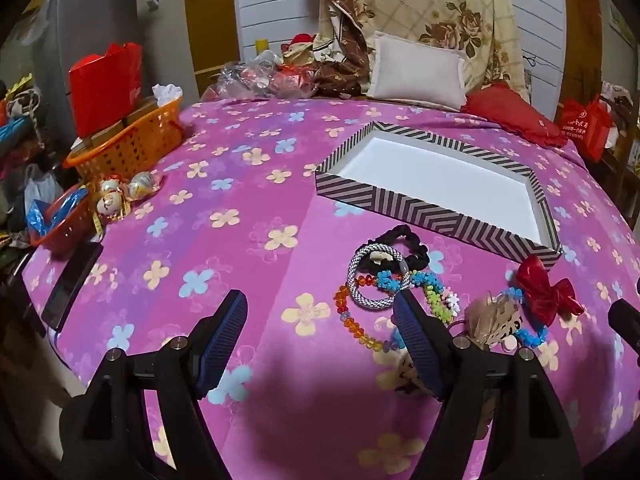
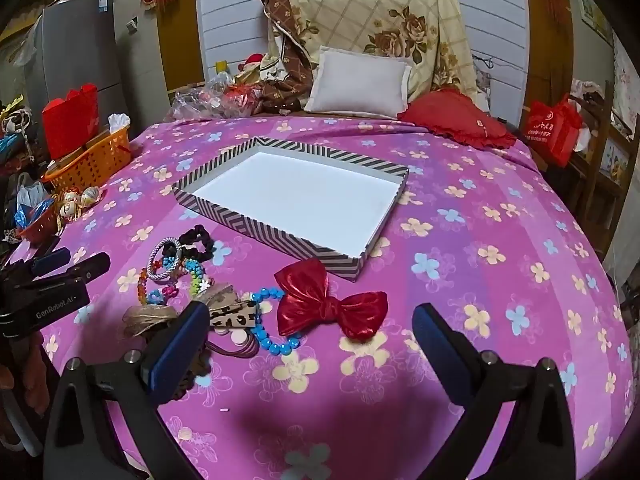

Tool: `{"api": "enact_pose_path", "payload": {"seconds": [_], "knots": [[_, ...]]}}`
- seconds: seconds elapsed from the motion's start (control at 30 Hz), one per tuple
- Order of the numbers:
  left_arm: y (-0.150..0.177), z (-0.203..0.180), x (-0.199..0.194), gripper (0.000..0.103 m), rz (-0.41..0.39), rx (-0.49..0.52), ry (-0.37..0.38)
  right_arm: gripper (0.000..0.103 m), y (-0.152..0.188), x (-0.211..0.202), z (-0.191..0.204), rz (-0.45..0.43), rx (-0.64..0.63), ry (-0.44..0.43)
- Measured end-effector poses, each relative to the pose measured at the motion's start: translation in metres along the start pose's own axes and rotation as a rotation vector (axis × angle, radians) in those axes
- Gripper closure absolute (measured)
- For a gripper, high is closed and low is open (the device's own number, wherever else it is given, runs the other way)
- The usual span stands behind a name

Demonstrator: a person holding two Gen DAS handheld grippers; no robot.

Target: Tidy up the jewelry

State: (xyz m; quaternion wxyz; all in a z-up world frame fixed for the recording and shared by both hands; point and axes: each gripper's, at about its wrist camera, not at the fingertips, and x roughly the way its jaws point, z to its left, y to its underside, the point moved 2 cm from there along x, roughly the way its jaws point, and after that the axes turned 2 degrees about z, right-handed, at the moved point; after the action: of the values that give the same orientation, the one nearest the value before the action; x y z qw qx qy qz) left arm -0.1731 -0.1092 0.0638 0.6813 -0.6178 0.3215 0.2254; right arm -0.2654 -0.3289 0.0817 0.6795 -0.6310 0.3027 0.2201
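right gripper [image 2: 312, 344] wide open, empty, near red bow [image 2: 330, 306]; left gripper [image 1: 320, 344] open, empty. pinch bow's knot, lift into striped box [image 2: 280, 232] beyond.

— How many boxes on the bed [image 2: 460, 248]?
— One striped box [image 2: 224, 216], open, white inside.
— Bows?
— One shiny red bow [image 2: 332, 306]; one leopard-print bow [image 2: 228, 312] beside it.
— Bracelets and hair ties?
— One black scrunchie [image 1: 404, 240], one black-and-white woven bangle [image 1: 356, 284], one orange-beaded bracelet [image 1: 352, 320], one blue-beaded bracelet [image 2: 266, 336], at least one multicoloured flower-bead strand [image 1: 432, 292]. Tangled together, so exact total hard to tell.
— Pillows at the head?
— One white pillow [image 2: 360, 80], one red frilled cushion [image 2: 456, 118], one large floral one [image 2: 372, 12] standing behind.
— Baskets on the left?
— One orange basket [image 1: 132, 144], one smaller red one [image 1: 68, 220].
— Red bags?
— Two: one [image 1: 104, 84] left, one [image 2: 554, 128] right.
— Grippers?
— Two: left gripper [image 1: 320, 312], right gripper [image 2: 310, 328].
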Motion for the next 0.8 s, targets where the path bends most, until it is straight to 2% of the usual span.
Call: {"api": "enact_pose_path", "payload": {"seconds": [0.8], "knots": [[0.0034,0.0050,-0.0014,0.050,0.000,-0.001,-0.013,0.000,0.0042,0.0069,0.0033,0.026,-0.009,0.005]]}}
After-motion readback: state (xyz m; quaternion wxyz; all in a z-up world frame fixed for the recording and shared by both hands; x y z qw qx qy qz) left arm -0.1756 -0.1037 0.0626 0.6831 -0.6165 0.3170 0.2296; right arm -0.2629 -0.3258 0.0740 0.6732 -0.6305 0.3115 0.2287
